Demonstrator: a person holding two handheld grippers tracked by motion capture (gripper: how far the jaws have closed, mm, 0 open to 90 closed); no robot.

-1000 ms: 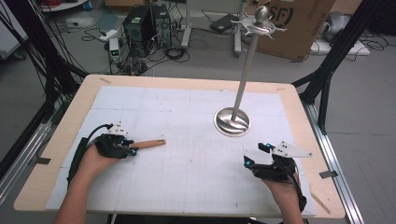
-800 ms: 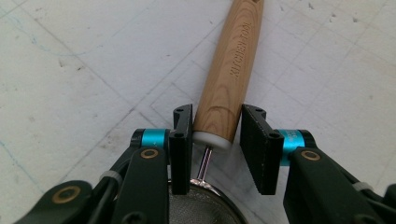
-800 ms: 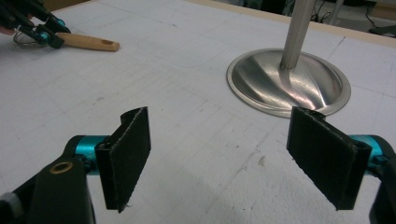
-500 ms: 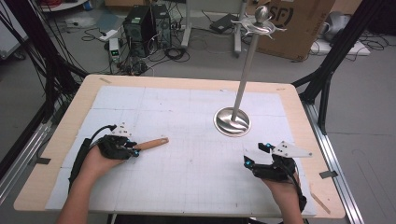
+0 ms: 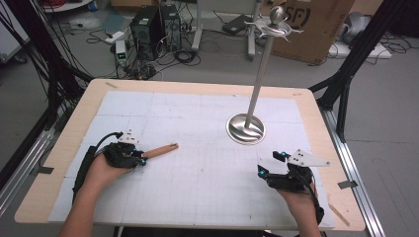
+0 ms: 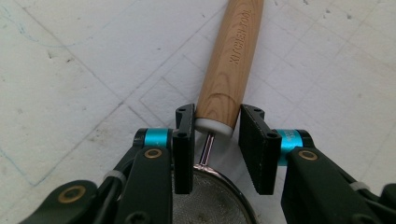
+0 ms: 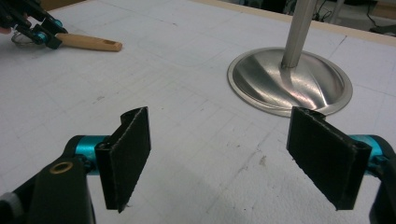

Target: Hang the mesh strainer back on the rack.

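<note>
My left gripper (image 6: 212, 128) was just closing round the strainer's (image 6: 217, 203) wood handle (image 6: 227, 65), flat on the worktop (image 5: 197, 128); right-side pad not touching. Right gripper (image 7: 229, 154) hung open, nothing between.

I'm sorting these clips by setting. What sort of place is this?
Probably a lab or workshop: a computer tower and loose cables on the floor, a cardboard box, and a table ringed by black frame struts.
</note>
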